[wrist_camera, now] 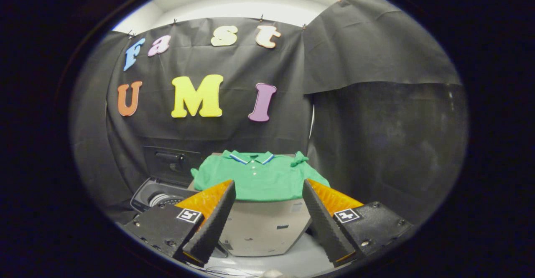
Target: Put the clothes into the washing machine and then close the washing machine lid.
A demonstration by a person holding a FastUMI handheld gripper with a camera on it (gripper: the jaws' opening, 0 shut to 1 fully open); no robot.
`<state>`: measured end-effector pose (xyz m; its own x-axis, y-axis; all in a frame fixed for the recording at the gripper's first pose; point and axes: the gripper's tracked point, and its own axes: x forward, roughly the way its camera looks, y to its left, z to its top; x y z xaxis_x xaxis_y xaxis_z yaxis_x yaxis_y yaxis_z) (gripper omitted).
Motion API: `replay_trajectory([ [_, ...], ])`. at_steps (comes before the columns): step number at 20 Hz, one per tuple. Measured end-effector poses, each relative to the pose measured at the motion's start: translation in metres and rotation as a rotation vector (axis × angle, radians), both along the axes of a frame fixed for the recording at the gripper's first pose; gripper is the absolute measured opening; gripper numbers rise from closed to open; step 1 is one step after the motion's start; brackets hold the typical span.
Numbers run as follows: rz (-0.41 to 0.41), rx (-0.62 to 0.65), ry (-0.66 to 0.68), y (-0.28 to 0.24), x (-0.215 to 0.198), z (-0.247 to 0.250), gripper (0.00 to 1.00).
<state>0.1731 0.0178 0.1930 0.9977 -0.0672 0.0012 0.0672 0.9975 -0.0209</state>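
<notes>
1. Our gripper [267, 215], a two-finger tool with ridged black pads backed in orange, has its fingers spread wide apart and holds nothing; the finger tips stand at about eleven and one o'clock from the gripper's middle.

2. Between the fingers and just beyond them we see the pale grey box-like stand [263, 228], its front face filling the gap between the pads.

3. Lying flat on top of that stand, at twelve o'clock from the gripper and beyond the finger tips, is the green short-sleeved polo shirt with a striped collar [257, 177]. It is spread out with its collar on the far side, and neither finger touches it.

4. At about ten o'clock from the gripper, beside the stand and lower than the shirt, sits the dark grey top-loading washing machine [146, 194]. Its dark lid [169, 163] stands raised behind the opening, and the pale metal drum [163, 200] shows inside.

5. Behind everything hangs the black cloth wall [376, 123] of the booth.

6. We judge the task barely begun: the shirt is not yet grasped, nothing lies in the drum as far as we can see, and the lid is open. Grasping, carrying, dropping and closing all remain.
</notes>
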Motion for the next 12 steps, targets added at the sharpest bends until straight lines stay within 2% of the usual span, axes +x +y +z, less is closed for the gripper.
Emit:
replay_trajectory([
  [9,0.071,-0.012,0.161,-0.005,0.158,0.007,1.00],
  [12,0.118,-0.013,0.239,0.005,0.195,-0.004,1.00],
])
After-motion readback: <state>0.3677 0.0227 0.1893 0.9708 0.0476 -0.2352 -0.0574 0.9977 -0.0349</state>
